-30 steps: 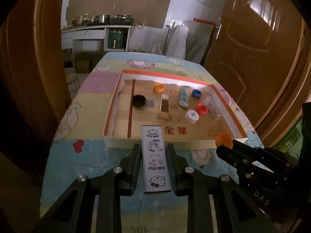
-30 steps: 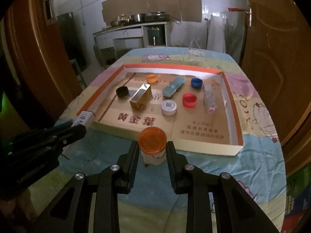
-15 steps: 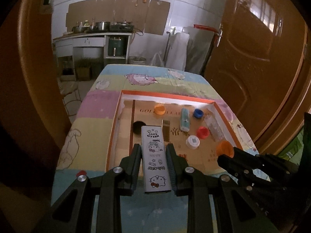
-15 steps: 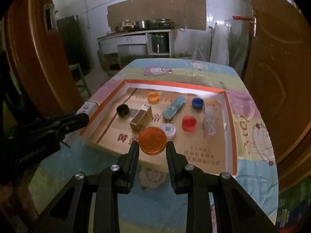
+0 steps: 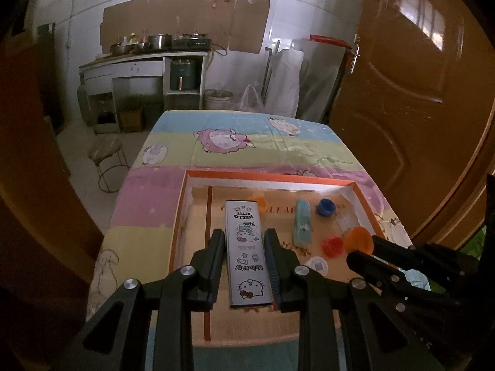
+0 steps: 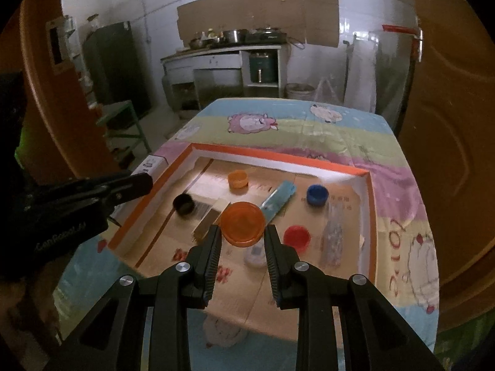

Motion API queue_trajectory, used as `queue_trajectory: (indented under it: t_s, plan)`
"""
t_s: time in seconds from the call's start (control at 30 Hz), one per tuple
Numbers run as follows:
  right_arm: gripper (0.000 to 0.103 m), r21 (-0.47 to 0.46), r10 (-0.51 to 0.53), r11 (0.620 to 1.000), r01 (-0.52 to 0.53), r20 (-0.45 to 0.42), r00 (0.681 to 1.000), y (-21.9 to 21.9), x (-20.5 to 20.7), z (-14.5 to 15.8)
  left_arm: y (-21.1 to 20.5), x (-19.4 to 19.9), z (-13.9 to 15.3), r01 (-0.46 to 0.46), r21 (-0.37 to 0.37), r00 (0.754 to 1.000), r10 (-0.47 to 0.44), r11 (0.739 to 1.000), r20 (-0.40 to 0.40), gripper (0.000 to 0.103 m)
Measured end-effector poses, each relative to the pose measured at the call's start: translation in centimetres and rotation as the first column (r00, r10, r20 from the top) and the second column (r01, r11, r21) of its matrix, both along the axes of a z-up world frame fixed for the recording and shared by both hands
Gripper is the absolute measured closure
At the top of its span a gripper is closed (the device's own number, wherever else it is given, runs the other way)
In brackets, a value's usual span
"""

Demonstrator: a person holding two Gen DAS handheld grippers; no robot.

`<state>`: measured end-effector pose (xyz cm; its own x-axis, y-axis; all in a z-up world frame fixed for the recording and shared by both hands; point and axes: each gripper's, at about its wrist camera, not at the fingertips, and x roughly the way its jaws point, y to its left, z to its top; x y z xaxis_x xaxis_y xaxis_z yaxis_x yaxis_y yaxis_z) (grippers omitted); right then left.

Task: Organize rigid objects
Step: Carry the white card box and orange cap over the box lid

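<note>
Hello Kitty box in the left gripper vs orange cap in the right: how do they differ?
Shape: the Hello Kitty box is long, flat and rectangular; the orange cap is round.
Colour: the box is white with cartoon print; the cap is plain translucent orange.
Grip: the box runs lengthwise between the left gripper fingers and pokes out past the tips; the cap sits at the right gripper fingertips.
Shared: both are held above the cardboard tray.

cartoon-cloth table (image 5: 247,154), shallow cardboard tray (image 5: 266,176)

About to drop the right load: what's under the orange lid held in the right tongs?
Under the orange lid, the white cap peeks out on the cardboard tray floor. The lid hides most of it; the red cap lies beside.
</note>
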<state>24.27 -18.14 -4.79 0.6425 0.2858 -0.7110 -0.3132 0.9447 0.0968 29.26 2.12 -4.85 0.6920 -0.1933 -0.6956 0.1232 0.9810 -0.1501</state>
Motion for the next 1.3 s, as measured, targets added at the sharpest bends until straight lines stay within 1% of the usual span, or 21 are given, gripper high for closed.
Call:
queue_trajectory:
  t_s: [0.37, 0.57, 0.77, 1.07, 1.3]
  plan:
    - [0.074, -0.036, 0.053, 0.998, -0.054, -0.034, 0.998, 0.2, 6.1, -0.7, -0.4, 4.3, -1.2, 0.005, 0.039, 0.999, -0.003, 0.999, -0.038, 0.076]
    - [0.074, -0.057, 0.073, 0.995, -0.077, -0.064, 0.995, 0.4, 9.2, -2.0, -0.5, 6.4, -2.2, 0.007, 0.056, 0.998, -0.003, 0.998, -0.063, 0.076]
    - [0.074, -0.059, 0.092, 0.993, -0.098, -0.101, 0.991, 0.6, 11.8, -3.0, -0.6, 8.0, -3.1, 0.010, 0.068, 0.996, -0.004, 0.998, -0.084, 0.076]
    - [0.074, -0.048, 0.129, 0.989, -0.139, -0.168, 0.977, 1.4, 15.4, -4.5, -0.3, 10.0, -4.2, 0.014, 0.063, 0.993, -0.006, 0.998, -0.122, 0.076]
    - [0.074, -0.047, 0.142, 0.987, -0.155, -0.207, 0.968, 1.8, 17.1, -5.5, -0.1, 11.2, -5.1, 0.014, 0.048, 0.989, -0.006, 0.999, -0.149, 0.076]
